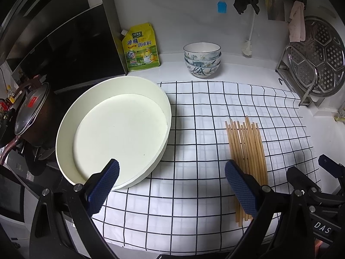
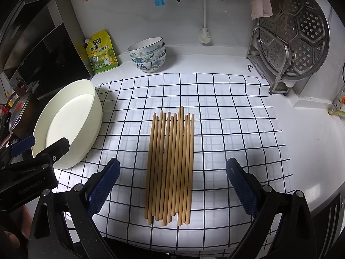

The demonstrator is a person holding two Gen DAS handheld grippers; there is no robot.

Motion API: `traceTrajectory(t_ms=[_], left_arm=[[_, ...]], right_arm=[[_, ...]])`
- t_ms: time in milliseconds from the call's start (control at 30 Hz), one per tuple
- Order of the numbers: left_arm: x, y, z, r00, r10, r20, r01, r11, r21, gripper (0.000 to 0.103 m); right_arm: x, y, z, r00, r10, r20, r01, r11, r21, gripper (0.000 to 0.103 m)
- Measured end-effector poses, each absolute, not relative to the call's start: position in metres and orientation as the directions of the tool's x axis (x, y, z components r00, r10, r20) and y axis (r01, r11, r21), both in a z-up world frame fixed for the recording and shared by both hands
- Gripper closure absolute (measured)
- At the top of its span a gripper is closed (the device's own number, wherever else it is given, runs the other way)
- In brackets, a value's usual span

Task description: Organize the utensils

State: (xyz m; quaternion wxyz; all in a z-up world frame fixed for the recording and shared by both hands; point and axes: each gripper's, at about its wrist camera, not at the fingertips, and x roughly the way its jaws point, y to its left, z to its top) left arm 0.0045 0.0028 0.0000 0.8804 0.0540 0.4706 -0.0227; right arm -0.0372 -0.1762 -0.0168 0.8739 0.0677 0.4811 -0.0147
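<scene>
Several wooden chopsticks [image 2: 170,164] lie side by side in a bundle on a white checked cloth [image 2: 237,129]. My right gripper [image 2: 172,185] is open above their near ends, one blue pad on each side of the bundle, holding nothing. To the left of the bundle stands a round white container [image 1: 116,129], empty. My left gripper [image 1: 172,185] is open and holds nothing, its left pad over the container's near rim and its right pad over the chopsticks [image 1: 248,151]. In the right wrist view the container [image 2: 71,125] is at the left, with the left gripper [image 2: 41,149] by its rim.
Stacked patterned bowls [image 1: 202,62] and a yellow seasoning pouch [image 1: 141,47] stand at the back wall. A steel steamer plate in a rack [image 2: 295,36] is at the back right. A lidded pot [image 1: 30,112] sits on the stove at left. A brush [image 2: 204,21] and cloths hang on the wall.
</scene>
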Motion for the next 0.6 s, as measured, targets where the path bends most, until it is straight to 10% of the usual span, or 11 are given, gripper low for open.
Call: traceTrajectory(t_ms=[600], left_arm=[[0.0020, 0.0038, -0.0024, 0.557, 0.022, -0.830, 0.081, 0.993, 0.081, 0.006]], right_arm=[[-0.0373, -0.1759, -0.0196, 0.537, 0.044, -0.842, 0.086, 0.991, 0.106, 0.009]])
